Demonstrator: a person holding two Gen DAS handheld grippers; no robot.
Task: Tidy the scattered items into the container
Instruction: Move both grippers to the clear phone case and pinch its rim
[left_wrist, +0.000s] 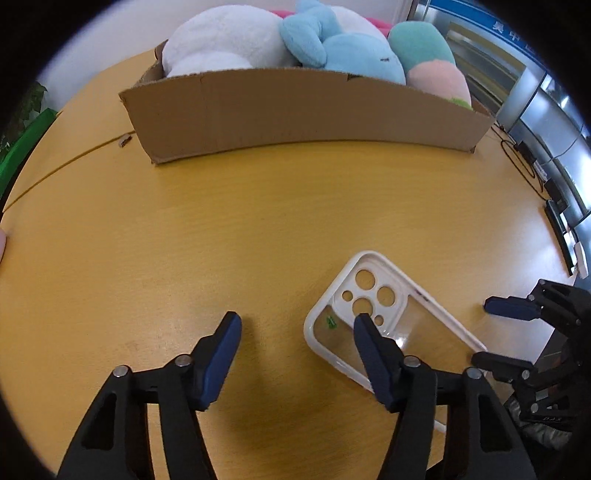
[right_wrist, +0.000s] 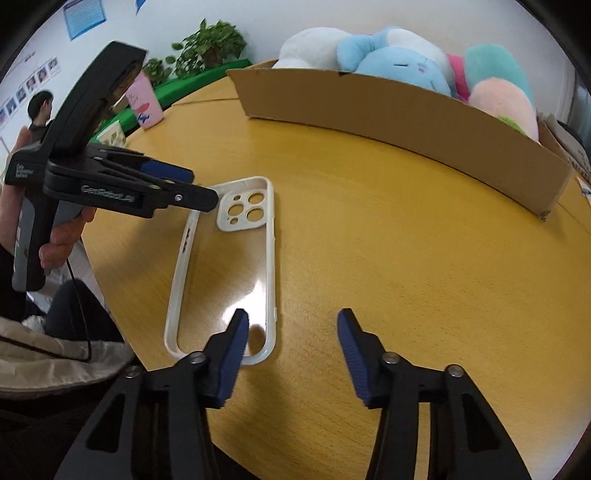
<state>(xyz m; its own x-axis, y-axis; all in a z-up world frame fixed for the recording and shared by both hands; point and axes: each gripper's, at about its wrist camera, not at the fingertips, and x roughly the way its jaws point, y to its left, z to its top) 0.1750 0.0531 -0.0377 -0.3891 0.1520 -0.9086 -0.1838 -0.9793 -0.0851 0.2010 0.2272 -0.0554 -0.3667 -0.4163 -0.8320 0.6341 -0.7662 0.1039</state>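
Cardboard box (left_wrist: 295, 110) at the far side of the table (left_wrist: 147, 240) already holds several plush toys (left_wrist: 229, 40); the white-rimmed clear phone case (right_wrist: 225, 266) lies flat on the table near its front edge — the one item seen left out.

Both claws angle steeply down at opposite ends of the case: left claw (left_wrist: 297, 328) parted, one pad over the camera cutout; right claw (right_wrist: 291, 325) parted, one pad over the bottom rim (contact unclear) — neither grips it.

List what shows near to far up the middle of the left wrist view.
Left tool → phone case → bare wooden table → cardboard box → plush toys inside it.
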